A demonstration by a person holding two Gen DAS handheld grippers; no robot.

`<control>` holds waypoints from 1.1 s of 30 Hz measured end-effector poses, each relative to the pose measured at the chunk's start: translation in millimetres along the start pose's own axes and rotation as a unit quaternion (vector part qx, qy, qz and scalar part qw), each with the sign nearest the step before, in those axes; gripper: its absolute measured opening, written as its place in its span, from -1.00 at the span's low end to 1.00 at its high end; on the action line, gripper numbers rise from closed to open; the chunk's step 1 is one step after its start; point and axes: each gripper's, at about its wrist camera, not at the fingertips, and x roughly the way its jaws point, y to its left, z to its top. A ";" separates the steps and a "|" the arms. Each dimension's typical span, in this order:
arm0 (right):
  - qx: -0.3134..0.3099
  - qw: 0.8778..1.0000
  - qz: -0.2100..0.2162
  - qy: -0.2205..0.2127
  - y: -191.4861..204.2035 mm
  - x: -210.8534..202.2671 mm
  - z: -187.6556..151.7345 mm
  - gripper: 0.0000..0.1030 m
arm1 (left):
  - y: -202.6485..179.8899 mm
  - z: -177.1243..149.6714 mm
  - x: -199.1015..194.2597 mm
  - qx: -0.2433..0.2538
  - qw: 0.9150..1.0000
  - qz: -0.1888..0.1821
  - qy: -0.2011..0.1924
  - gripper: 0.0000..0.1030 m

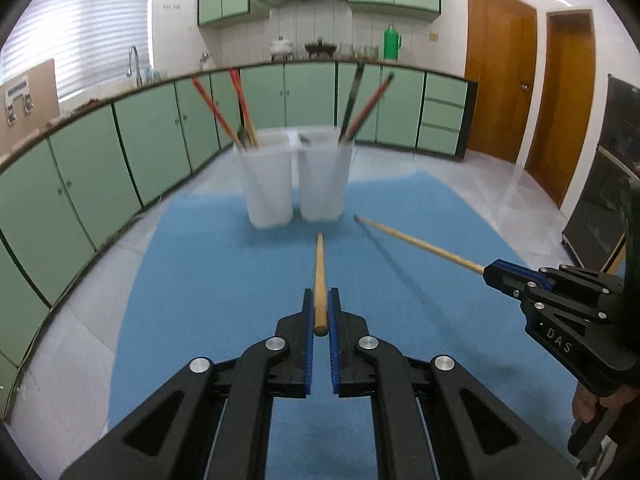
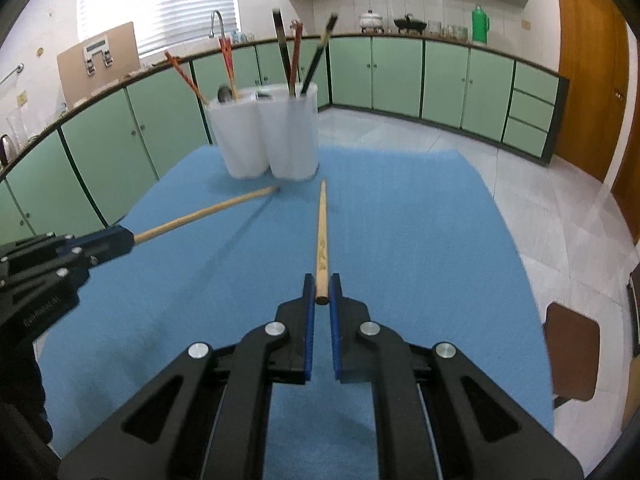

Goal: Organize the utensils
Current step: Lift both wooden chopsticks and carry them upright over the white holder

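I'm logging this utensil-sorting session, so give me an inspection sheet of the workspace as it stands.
Surface: blue mat on a table.
Job's things: two pale wooden chopsticks, left chopstick and right chopstick; translucent white twin-cup utensil holder with red and dark chopsticks standing in it.
Clutter: nothing seen on the mat.
Grippers: left gripper shut on the left chopstick; right gripper shut on the right chopstick.
Cables: nothing seen.
Surroundings: green kitchen cabinets, brown wooden doors, green flask on the counter.
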 end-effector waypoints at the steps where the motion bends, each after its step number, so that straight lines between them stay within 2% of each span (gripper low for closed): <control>1: -0.001 1.000 0.001 -0.004 0.7 -2.6 4.1 -0.88 | 1.1 4.5 -3.2 0.001 1.000 0.000 -0.007 -0.87; 7: -0.006 0.999 0.015 -0.032 -2.8 -22.7 35.5 -0.88 | 12.3 33.4 -16.5 0.005 0.999 -0.001 -0.045 -0.87; 14: -0.019 0.997 0.036 -0.060 -5.4 -42.2 76.6 -0.88 | 24.0 61.0 -19.1 0.008 0.998 -0.009 -0.067 -0.88; 23: -0.038 0.992 0.096 -0.069 0.5 -56.5 129.9 -0.88 | 36.0 88.8 -24.4 0.012 0.996 -0.018 -0.090 -0.88; 33: -0.087 0.983 0.130 -0.092 23.4 -68.0 188.9 -0.88 | 41.7 127.8 -39.8 0.035 0.990 -0.024 -0.134 -0.88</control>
